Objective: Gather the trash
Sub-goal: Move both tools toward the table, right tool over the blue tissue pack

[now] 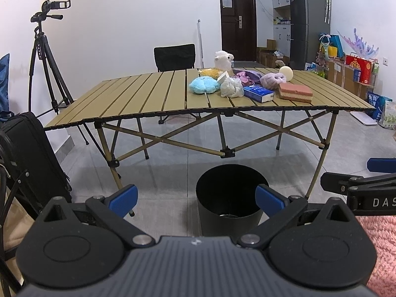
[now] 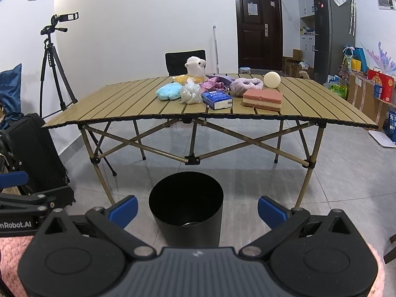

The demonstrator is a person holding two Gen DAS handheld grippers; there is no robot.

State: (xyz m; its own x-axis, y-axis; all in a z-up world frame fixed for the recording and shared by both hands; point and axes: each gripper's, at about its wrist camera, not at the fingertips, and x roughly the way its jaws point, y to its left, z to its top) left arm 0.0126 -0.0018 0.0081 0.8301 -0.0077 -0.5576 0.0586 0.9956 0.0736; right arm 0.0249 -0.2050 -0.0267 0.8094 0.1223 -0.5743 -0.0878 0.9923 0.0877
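2 hand-held grippers hang spread wide and empty above a gray tiled floor: the left gripper [image 1: 196, 199] and the right gripper [image 2: 197, 211]. Just ahead of both stands a black bin [image 2: 186, 203]. Farther ahead, on a slatted table [image 1: 138, 99], a crumpled plastic bag [image 1: 231, 87] lies among plush toys [image 2: 169, 91].

Tan slatted table [image 2: 123, 104], black bin [image 2: 185, 208], pink-and-cream striped sponge [image 2: 262, 99], light-blue plush [image 2: 168, 91], blue tissue pack [image 2: 217, 99].

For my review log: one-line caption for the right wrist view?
Open right gripper above black bin, facing cluttered folding table.
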